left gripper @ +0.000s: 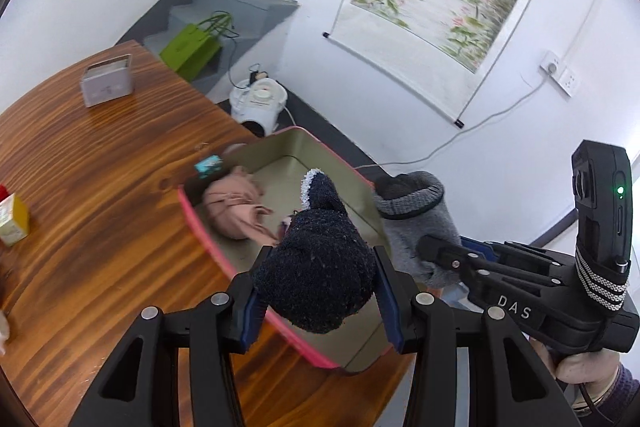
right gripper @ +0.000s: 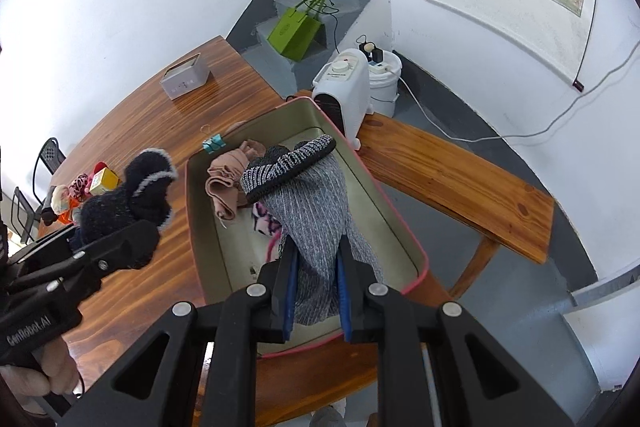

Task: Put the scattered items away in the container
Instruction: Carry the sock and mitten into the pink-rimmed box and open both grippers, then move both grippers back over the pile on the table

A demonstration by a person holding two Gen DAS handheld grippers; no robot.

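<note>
Left tool (left gripper: 316, 291): clamped on a fuzzy dark sock (left gripper: 320, 267), held above the near end of the container (left gripper: 200, 223).
Right tool (right gripper: 316, 291): clamped on a grey knit sock (right gripper: 316, 211), which hangs over the container's inside.
Container: pink-rimmed tin tray at the edge of the wooden surface (left gripper: 100, 163); a folded pink cloth (left gripper: 232, 207) lies inside.
Still on the surface: a teal binder clip (right gripper: 213, 143) just beside the tray, a small yellow carton (right gripper: 105, 181), a grey box (left gripper: 106, 85) farther off.
</note>
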